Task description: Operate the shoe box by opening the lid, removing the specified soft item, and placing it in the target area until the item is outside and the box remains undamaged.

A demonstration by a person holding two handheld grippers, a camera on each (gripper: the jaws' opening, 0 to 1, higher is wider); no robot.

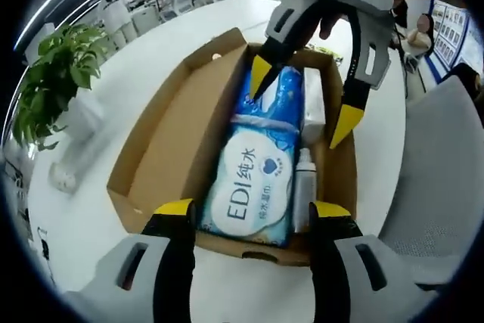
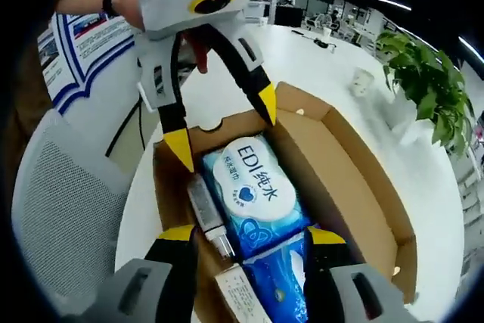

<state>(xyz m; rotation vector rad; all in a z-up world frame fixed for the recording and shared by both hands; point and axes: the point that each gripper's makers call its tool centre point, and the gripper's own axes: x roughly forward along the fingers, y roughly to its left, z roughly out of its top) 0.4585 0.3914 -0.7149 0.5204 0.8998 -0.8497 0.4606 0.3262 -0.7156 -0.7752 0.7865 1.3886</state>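
An open cardboard shoe box (image 1: 162,141) lies on a white table, its lid folded flat to one side. Inside lies a soft blue wet-wipes pack (image 1: 253,179) (image 2: 249,187) marked "EDI", with a second blue pack (image 1: 283,96) (image 2: 276,277) beyond it. My left gripper (image 1: 253,209) (image 2: 224,126) is open at one end of the box, its jaws either side of the EDI pack's end. From the opposite end my right gripper (image 2: 251,234) (image 1: 302,100) is open too, over the second pack. Neither holds anything.
A small white bottle (image 1: 304,187) (image 2: 208,213) and a white carton (image 1: 314,104) (image 2: 242,293) lie along one wall of the box. A potted plant (image 1: 57,81) (image 2: 423,73) and a paper cup (image 2: 363,81) stand on the table. A grey mesh chair (image 2: 60,209) (image 1: 446,179) is beside it.
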